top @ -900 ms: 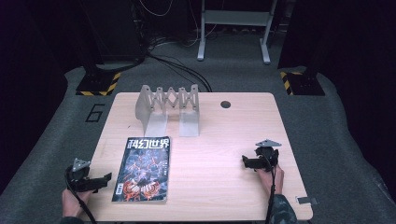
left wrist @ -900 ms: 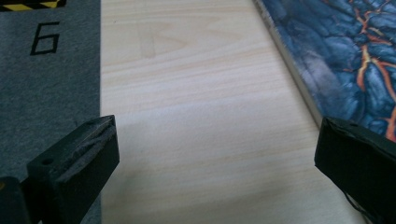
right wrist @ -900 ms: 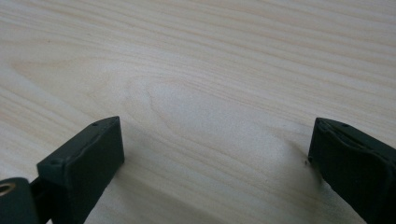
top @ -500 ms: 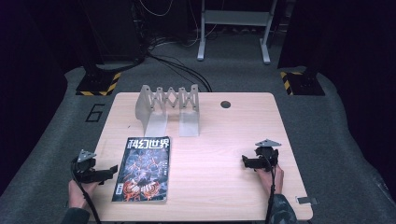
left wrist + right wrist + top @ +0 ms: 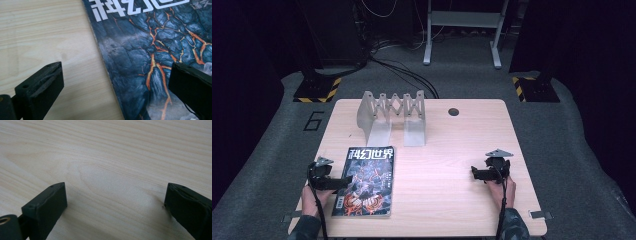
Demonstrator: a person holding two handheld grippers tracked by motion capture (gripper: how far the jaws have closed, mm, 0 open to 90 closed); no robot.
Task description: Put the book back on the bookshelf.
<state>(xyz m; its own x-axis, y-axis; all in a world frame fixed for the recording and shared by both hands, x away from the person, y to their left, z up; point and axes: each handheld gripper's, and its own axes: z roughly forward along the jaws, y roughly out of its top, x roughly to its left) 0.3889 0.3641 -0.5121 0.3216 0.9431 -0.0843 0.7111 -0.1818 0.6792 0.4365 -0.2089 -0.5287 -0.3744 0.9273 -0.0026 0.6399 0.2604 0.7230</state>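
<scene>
Magazine (image 5: 366,181): flat on the table, cover up, near-left part of the top; white title characters at its far end, dark cracked-lava artwork below. Near edge sits close to the table's near edge.
Magazine, left gripper view (image 5: 155,50): I see its left edge running diagonally between my jaws; the cover lies under the right jaw, bare wood under the left.
Left gripper (image 5: 337,183): at the magazine's left edge, about halfway along it, pointing right across the cover. Jaws spread wide, astride the edge, nothing pinched. I cannot tell whether the tips touch the cover.
Left hand (image 5: 314,199): behind the gripper at the near-left corner of the table, cable trailing off the near edge.
Right gripper (image 5: 476,173): well apart from the magazine, near-right part of the table, pointing left. Jaws spread, nothing between them; in the right gripper view (image 5: 113,202) I see bare wood grain between and past them.
Right hand (image 5: 502,187): just behind that gripper, forearm coming in from the near edge.
Rack (image 5: 391,114): grey metal, upright dividers joined by an accordion lattice, far of the magazine toward the far-left middle of the table, slots empty.
Table (image 5: 452,150): light wood, round cable hole (image 5: 454,111) near the far edge, right of the rack.
Floor: grey carpet around the table, a "6" (image 5: 314,120) marked left of it.
</scene>
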